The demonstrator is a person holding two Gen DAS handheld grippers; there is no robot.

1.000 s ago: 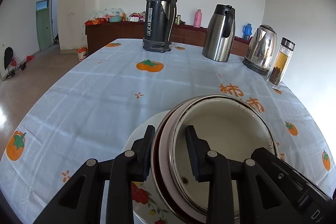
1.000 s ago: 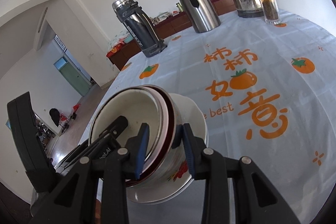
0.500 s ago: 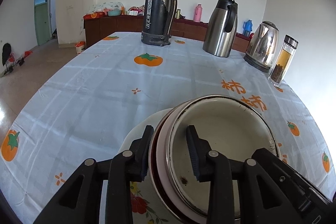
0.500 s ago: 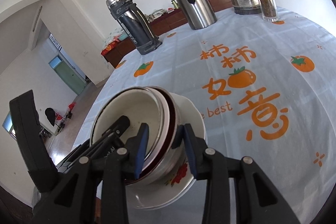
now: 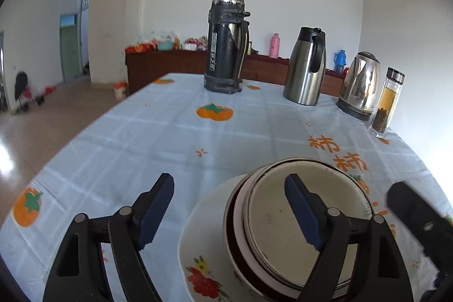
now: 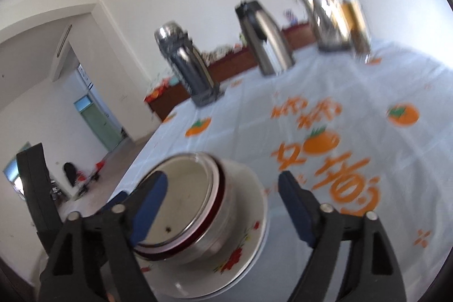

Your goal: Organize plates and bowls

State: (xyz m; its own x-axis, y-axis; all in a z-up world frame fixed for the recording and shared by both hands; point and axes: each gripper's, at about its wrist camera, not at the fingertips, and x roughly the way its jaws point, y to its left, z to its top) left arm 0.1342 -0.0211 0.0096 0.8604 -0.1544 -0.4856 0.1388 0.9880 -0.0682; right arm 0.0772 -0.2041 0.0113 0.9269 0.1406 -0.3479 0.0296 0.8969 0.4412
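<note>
A stack of nested bowls (image 5: 297, 220), a cream enamel bowl inside a dark red-rimmed one, sits on a white flowered plate (image 5: 203, 245) on the tablecloth. My left gripper (image 5: 229, 208) is open, its jaws wide apart: the right finger hangs over the bowl's inside, the left finger is out over the cloth. In the right wrist view the same stack (image 6: 184, 200) rests on the plate (image 6: 246, 222). My right gripper (image 6: 222, 205) is open too, with its fingers on either side of the stack, touching nothing.
At the table's far side stand a dark thermos (image 5: 226, 44), a steel jug (image 5: 307, 67), an electric kettle (image 5: 359, 84) and a glass tea bottle (image 5: 386, 104). The table's left edge (image 5: 85, 132) drops to the floor. A wooden sideboard (image 5: 170, 61) stands behind.
Both grippers have opened and let go of the bowl rims. The stack now rests on the plate. The right wrist view is blurred from motion.
</note>
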